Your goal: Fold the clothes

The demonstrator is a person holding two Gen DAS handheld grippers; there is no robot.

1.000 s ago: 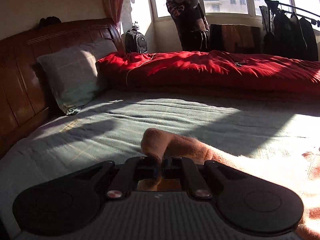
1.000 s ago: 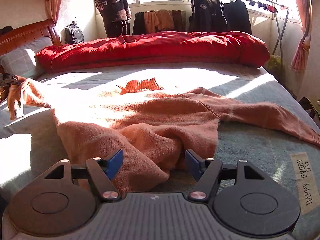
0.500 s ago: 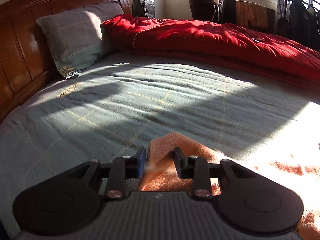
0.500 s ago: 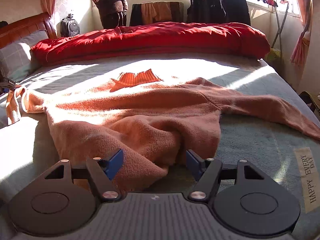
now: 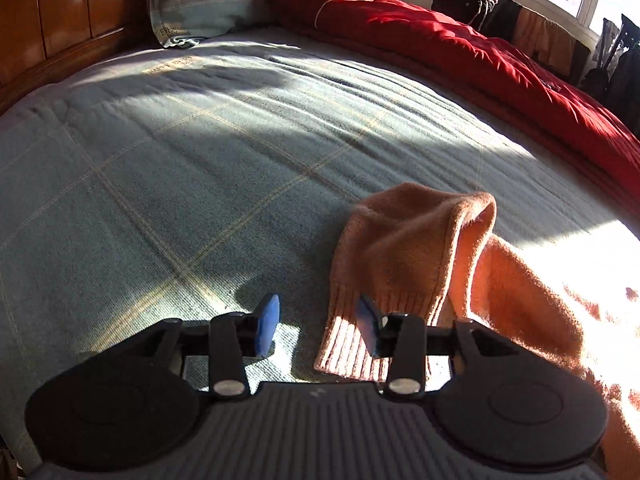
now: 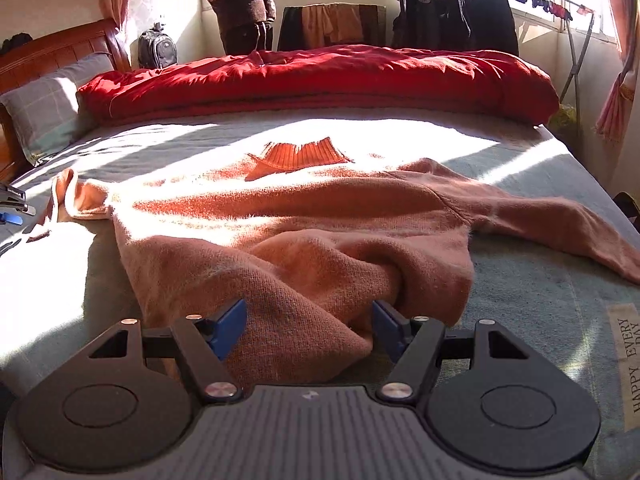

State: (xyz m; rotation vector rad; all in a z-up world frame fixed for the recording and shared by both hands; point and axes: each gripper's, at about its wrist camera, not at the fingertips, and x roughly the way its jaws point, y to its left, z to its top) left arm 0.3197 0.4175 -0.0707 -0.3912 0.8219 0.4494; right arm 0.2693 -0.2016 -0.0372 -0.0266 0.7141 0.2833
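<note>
An orange knitted sweater lies spread across a grey-green checked bedspread, front of the bed in strong window light, its ribbed collar toward a rolled red quilt along the far side. The right gripper sits low at the near hem, its blue-padded fingers set wide apart on either side of a bunched fold of the knit, with no grip on it. One sleeve trails out to the right over the bedspread, near a printed label reading "HAPPY EVERY DAY". The other sleeve lies doubled over on itself at the left, its ribbed cuff resting on the bedspread. The left gripper hovers just at that cuff with its fingers spread wide; the right-hand pad touches or nearly touches the cuff, and the left pad stands over bare bedspread. A checked pillow leans against a polished wooden headboard. Beyond the bed, a person in a dark patterned top stands by the window, a backpack rests in the corner, and dark jackets hang from a clothes rack
</note>
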